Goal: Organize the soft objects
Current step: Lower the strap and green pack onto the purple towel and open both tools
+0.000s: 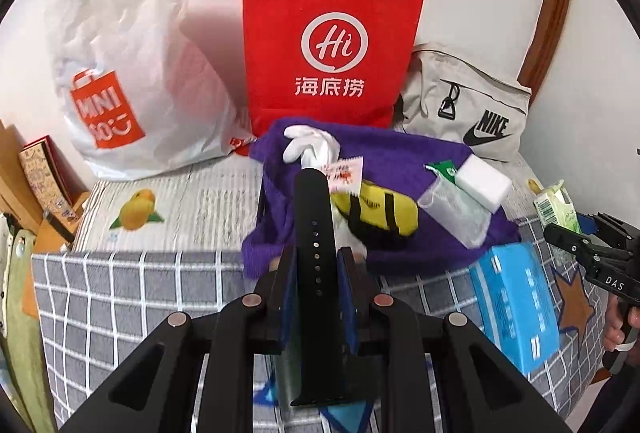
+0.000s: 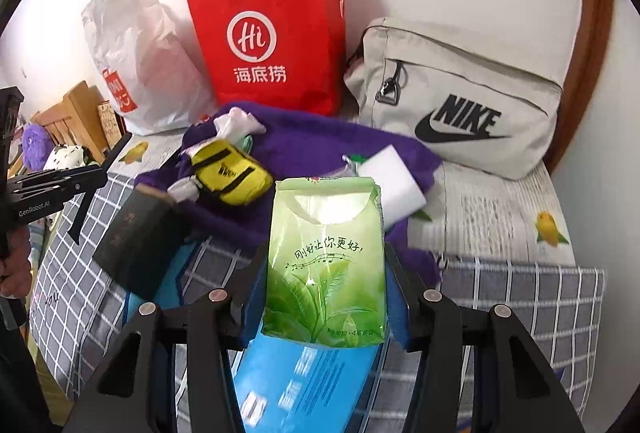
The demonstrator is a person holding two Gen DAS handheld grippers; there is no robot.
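My left gripper (image 1: 316, 257) is shut on a black watch strap (image 1: 314, 233) that stands upright between its fingers, in front of a purple towel (image 1: 404, 169). On the towel lie a white glove (image 1: 308, 145), a yellow pouch (image 1: 376, 211), a white sponge block (image 1: 484, 183) and a clear cup (image 1: 452, 209). My right gripper (image 2: 326, 265) is shut on a green tissue pack (image 2: 326, 261), held above a blue box (image 2: 304, 377). The yellow pouch (image 2: 228, 173) and towel (image 2: 312, 149) lie beyond it.
A white MINISO plastic bag (image 1: 120, 73), a red paper bag (image 1: 328, 45) and a beige Nike bag (image 2: 460, 93) stand against the back wall. A dark box (image 2: 136, 245) lies left of the right gripper. The blue box (image 1: 516, 301) rests on the checked bedcover (image 1: 140, 293).
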